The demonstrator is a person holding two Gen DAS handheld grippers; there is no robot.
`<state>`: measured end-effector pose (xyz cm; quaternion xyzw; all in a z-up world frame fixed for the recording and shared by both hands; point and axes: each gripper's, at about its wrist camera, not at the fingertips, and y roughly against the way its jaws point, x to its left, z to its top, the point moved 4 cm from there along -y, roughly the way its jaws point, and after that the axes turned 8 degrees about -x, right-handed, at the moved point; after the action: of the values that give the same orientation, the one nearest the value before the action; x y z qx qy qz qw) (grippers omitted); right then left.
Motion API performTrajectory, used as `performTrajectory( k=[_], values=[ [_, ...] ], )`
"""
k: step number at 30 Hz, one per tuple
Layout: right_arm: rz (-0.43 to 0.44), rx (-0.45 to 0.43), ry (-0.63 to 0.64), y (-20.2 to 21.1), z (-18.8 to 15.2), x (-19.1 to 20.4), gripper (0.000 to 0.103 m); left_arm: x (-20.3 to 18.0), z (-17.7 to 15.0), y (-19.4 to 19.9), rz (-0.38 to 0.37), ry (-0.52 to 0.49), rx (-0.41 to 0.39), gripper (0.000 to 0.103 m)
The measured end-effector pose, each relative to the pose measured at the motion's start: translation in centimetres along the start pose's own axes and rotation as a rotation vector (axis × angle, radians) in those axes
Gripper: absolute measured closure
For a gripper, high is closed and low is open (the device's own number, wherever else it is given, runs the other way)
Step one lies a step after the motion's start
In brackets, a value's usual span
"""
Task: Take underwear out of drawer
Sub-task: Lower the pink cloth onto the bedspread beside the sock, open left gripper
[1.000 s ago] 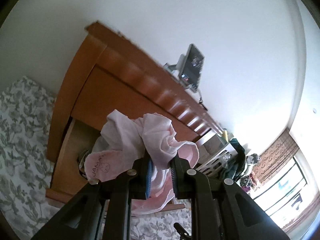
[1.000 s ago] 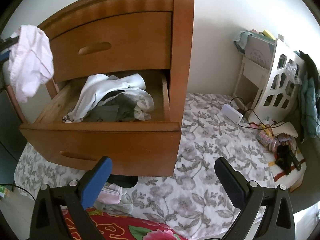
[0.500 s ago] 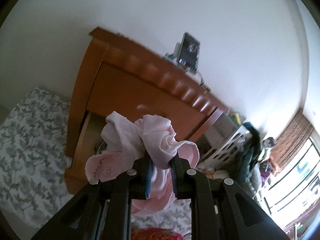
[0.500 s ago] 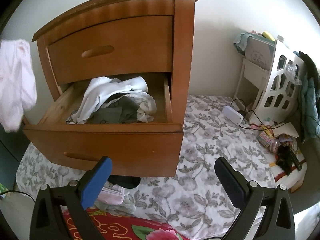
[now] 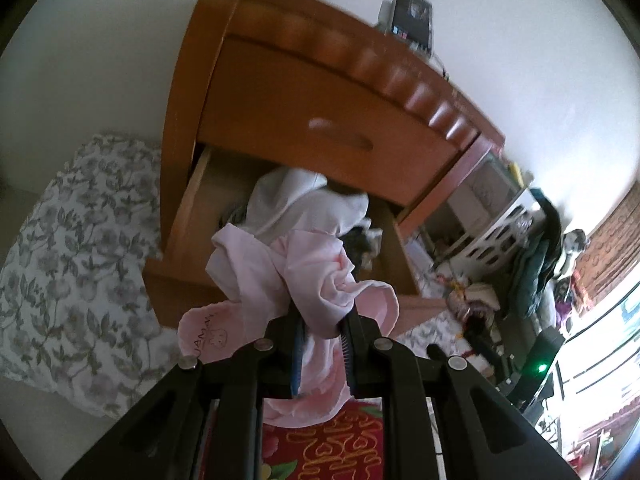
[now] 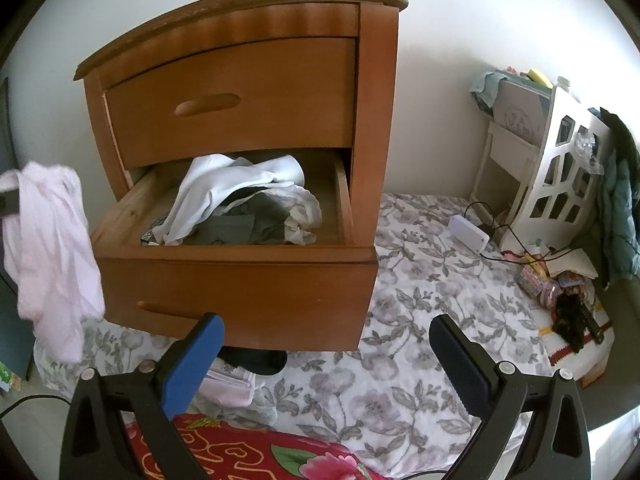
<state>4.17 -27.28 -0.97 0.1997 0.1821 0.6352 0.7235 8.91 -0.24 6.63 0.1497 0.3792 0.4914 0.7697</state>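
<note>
The crumpled pale pink cotton underwear (image 5: 304, 280), printed with a small cartoon face, hangs outside the open lower wooden drawer (image 6: 240, 280), clamped in the left gripper (image 5: 324, 344). The right gripper (image 6: 324, 364) hovers with jaws wide apart, holding nothing.

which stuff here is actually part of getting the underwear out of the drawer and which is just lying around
Part of the job:
- pink underwear, clamped in the left hand-held gripper
- open lower drawer, clothes still inside
- right hand-held gripper, open and empty

Just lying about:
- white power strip
- white rack
- red patterned cloth
- phone on the nightstand top
</note>
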Motion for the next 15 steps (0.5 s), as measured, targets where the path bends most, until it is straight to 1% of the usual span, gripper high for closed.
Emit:
performTrajectory(
  k=[15],
  values=[
    [0.002,-0.004,-0.001,0.4,0.0,0.2,0.000,-1.6,-3.9,-3.3,-0.026,-0.051,0.175,0.086]
  ],
)
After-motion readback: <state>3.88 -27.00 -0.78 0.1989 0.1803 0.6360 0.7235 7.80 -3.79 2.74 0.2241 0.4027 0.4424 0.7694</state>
